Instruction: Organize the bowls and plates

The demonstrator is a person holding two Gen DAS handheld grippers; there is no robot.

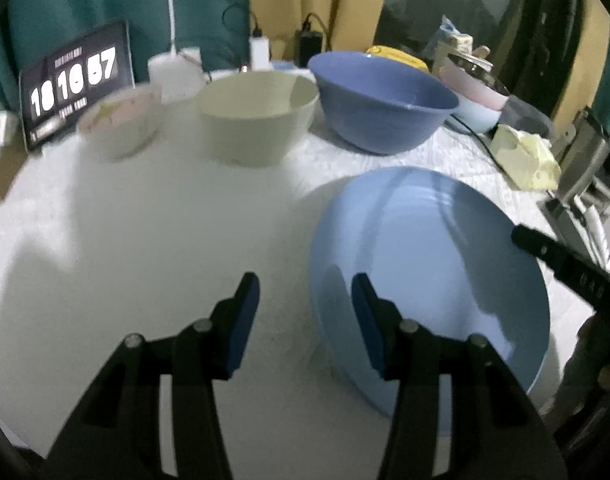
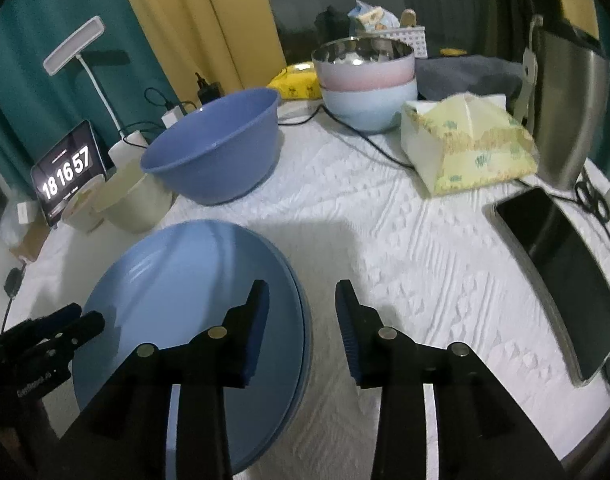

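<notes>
A light blue plate (image 1: pixel 425 256) lies on the white tablecloth, on top of another plate whose rim shows in the right wrist view (image 2: pixel 177 280). My left gripper (image 1: pixel 305 288) is open, its jaws astride the plate's left rim. My right gripper (image 2: pixel 303 296) is open, astride the plate's right rim. Behind stand a dark blue bowl (image 1: pixel 381 100) (image 2: pixel 217 148), a cream bowl (image 1: pixel 261 116) (image 2: pixel 133 200) and a small patterned bowl (image 1: pixel 121 120) (image 2: pixel 81 208). Stacked pink and pale blue bowls (image 2: pixel 369 88) stand at the back.
A clock display (image 1: pixel 73 80) (image 2: pixel 65 172), a white lamp (image 2: pixel 81 52) and chargers stand at the back left. A tissue box (image 2: pixel 465 148), a black tablet (image 2: pixel 561 272), cables and a metal appliance (image 2: pixel 573 92) are on the right.
</notes>
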